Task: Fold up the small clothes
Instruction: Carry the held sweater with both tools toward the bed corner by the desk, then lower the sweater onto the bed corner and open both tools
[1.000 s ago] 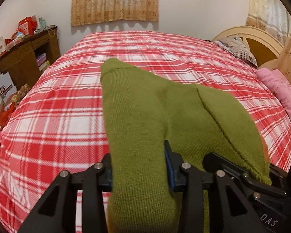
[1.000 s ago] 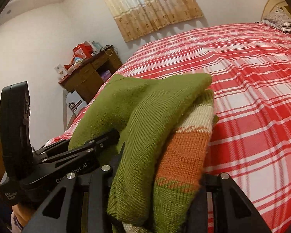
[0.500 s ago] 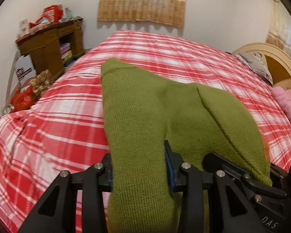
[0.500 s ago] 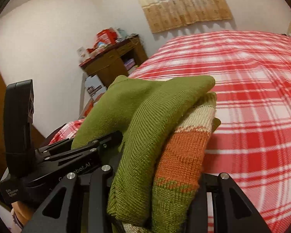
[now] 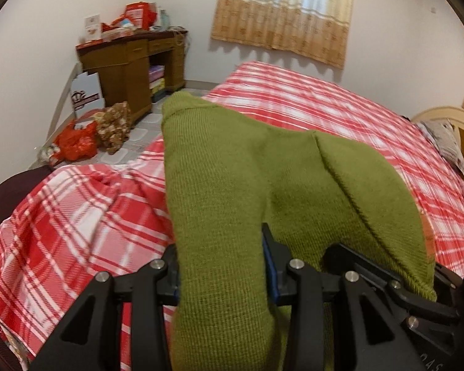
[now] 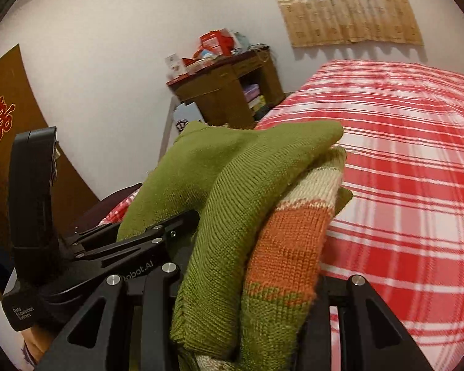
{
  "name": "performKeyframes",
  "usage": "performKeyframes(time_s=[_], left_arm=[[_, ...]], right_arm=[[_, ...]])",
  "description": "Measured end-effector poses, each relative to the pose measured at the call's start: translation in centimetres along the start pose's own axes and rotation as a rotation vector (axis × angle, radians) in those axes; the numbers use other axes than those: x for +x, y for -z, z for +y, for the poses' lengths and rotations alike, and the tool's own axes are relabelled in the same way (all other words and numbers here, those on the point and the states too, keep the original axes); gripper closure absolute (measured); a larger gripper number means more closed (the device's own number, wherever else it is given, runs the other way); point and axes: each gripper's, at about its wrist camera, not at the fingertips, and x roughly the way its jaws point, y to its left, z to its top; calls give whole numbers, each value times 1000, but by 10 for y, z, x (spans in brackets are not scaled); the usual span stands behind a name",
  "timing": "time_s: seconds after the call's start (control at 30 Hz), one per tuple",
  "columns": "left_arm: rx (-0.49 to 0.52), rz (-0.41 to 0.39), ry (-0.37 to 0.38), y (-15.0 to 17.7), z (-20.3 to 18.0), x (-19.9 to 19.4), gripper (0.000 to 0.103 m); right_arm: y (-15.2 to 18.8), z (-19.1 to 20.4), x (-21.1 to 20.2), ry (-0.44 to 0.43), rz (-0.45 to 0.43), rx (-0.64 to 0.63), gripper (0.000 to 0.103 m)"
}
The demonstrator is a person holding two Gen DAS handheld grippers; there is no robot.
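Note:
A folded green knit sweater [image 5: 232, 185] with orange and cream stripes [image 6: 297, 232] is held up above the bed between both grippers. My left gripper [image 5: 221, 266] is shut on one thick green fold of it. My right gripper [image 6: 250, 281] is shut on the other bundled end, where the striped layer shows under the green. The fabric hides the fingertips of both. In the right wrist view the left gripper's black body [image 6: 86, 247] lies close alongside at the left.
A bed with a red and white plaid sheet [image 5: 340, 108] lies below and ahead. A brown wooden desk [image 5: 130, 65] with clutter stands by the far wall, with bags [image 5: 77, 142] on the floor beside it. A pillow [image 5: 445, 136] and headboard are at the far right.
Both grippers have swung left together with the sweater in their grip. The desk and floor corner have come into fuller view and the headboard has slid toward the right edge.

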Motion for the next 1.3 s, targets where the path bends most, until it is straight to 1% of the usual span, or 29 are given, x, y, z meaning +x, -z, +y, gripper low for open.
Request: performKeyframes(time_s=[0.23, 0.37, 0.47, 0.57, 0.63, 0.7, 0.73, 0.77, 0.83, 0.9, 0.93, 0.97, 1.03, 1.07, 1.13, 1.2, 1.23, 1.3], left_arm=[[-29, -23, -62, -17, 46, 1, 63], [-35, -43, -104, -33, 64, 10, 63], [-29, -45, -119, -42, 72, 26, 63], [-9, -47, -126, -46, 78, 53, 63], [-19, -12, -122, -44, 80, 73, 63], [-17, 35, -140, -39, 80, 95, 63], [-9, 40, -154, -36, 78, 101, 62], [-6, 34, -158, -35, 78, 102, 61], [-24, 33, -145, -36, 81, 101, 57], [-65, 58, -120, -38, 89, 105, 53], [-92, 70, -101, -39, 95, 106, 49], [-112, 77, -86, -39, 98, 107, 47], [-180, 103, -31, -38, 109, 110, 40], [-215, 117, 3, -38, 115, 112, 39], [-284, 138, 66, -33, 126, 114, 33], [-329, 144, 112, -28, 135, 112, 32], [-327, 132, 124, -23, 136, 106, 33], [-299, 100, 122, -15, 133, 90, 33]], right_arm=[[-20, 29, 39, -62, 4, -41, 65], [-29, 41, 64, -70, -39, -94, 65], [-36, 40, 87, -48, -63, -118, 65], [-39, 32, 111, 0, -80, -139, 66], [-35, 19, 132, 43, -58, -134, 65], [-30, 8, 149, 74, -24, -131, 65], [-28, 2, 154, 87, -16, -134, 65], [-27, -4, 157, 77, -10, -120, 65], [-33, -15, 160, 38, 12, -65, 63], [-35, -26, 165, 12, 38, -18, 61], [-36, -32, 167, -6, 47, 17, 57], [-37, -44, 169, -44, 66, 84, 53], [-33, -54, 172, -109, 92, 168, 52], [-34, -58, 172, -135, 106, 188, 52], [-34, -59, 165, -152, 123, 183, 51], [-29, -57, 150, -145, 125, 180, 49], [-25, -57, 142, -149, 118, 183, 49], [-11, -56, 121, -166, 96, 174, 49]])
